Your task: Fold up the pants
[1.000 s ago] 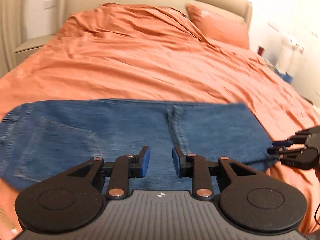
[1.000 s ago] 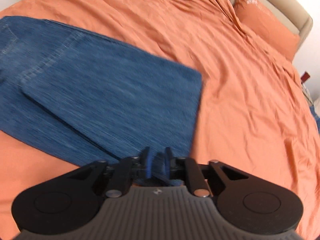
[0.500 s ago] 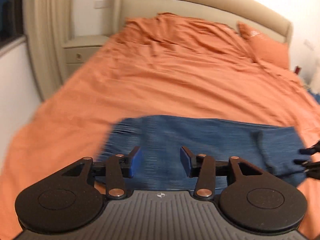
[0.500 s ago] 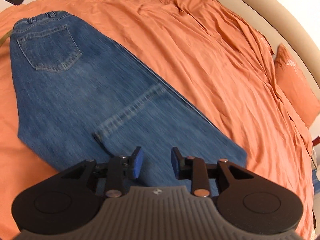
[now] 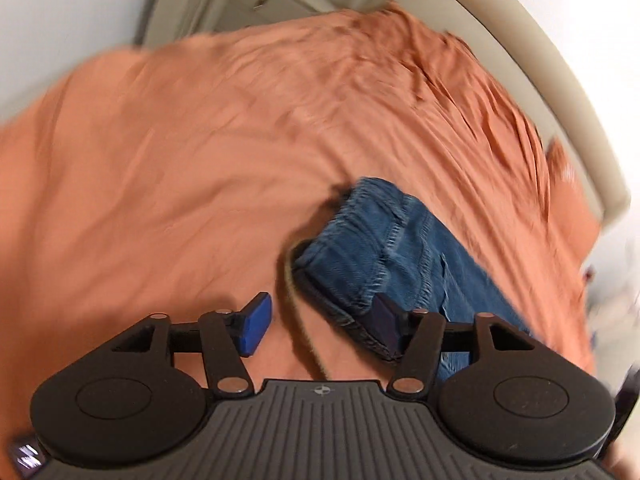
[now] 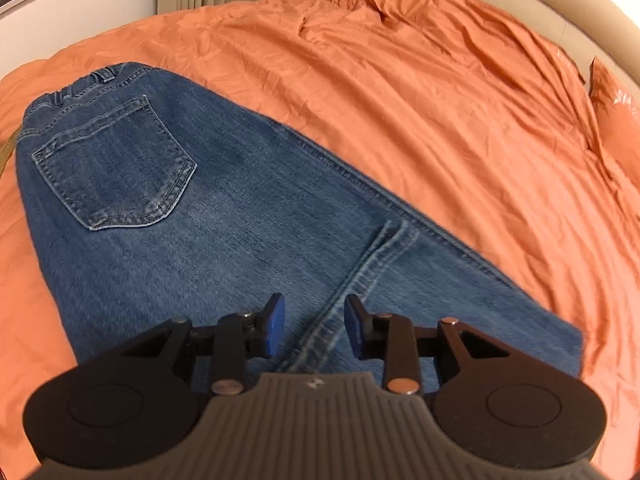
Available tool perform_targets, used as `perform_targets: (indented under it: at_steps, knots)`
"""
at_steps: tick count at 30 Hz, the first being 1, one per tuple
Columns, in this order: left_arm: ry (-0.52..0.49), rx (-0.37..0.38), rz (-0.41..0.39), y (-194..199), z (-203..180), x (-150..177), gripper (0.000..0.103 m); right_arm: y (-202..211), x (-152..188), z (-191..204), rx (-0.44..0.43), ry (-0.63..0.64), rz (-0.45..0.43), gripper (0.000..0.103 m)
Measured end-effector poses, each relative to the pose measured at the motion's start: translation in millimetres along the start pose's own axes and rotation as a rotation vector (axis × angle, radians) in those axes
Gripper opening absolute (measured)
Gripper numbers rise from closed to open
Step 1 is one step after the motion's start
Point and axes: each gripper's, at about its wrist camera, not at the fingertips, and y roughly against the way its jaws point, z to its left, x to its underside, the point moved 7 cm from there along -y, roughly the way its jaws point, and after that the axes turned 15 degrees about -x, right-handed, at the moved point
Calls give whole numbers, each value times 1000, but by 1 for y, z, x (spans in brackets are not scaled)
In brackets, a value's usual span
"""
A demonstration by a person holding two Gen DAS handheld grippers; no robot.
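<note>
The left claw (image 5: 318,326) is opening, its blue pads wide apart over the orange bedsheet (image 5: 180,168), nothing between them; its right pad seems to overlap the waistband end of the jeans (image 5: 400,256), though blur hides any contact. The right claw (image 6: 315,326), tilted downward, is opening over the hem seam of the jeans (image 6: 200,220), which lie folded flat on the bed.

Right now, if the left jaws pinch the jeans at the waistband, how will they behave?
The jeans will probably drape and sag; they lie limp and flat. The doubled waistband looks thick, so likely a firm grip. On the wrinkled bedsheet, they would probably drag rather than slide.
</note>
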Motion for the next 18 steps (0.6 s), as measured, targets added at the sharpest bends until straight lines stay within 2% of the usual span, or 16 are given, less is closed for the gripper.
perform_targets:
  at_steps: [4,8,15,18]
  knots:
    - [151,98,34,-22,16,2,72,-16,4,2,-11,10,43,28]
    - [223,186,44,-43,8,-1,72,-28,12,2,-19,5,70,28]
    - [245,160,35,-79,-2,-7,67,-35,17,1,-42,2,59,30]
    - [219,131,37,-86,-9,-10,52,-36,19,-1,-68,-9,62,30]
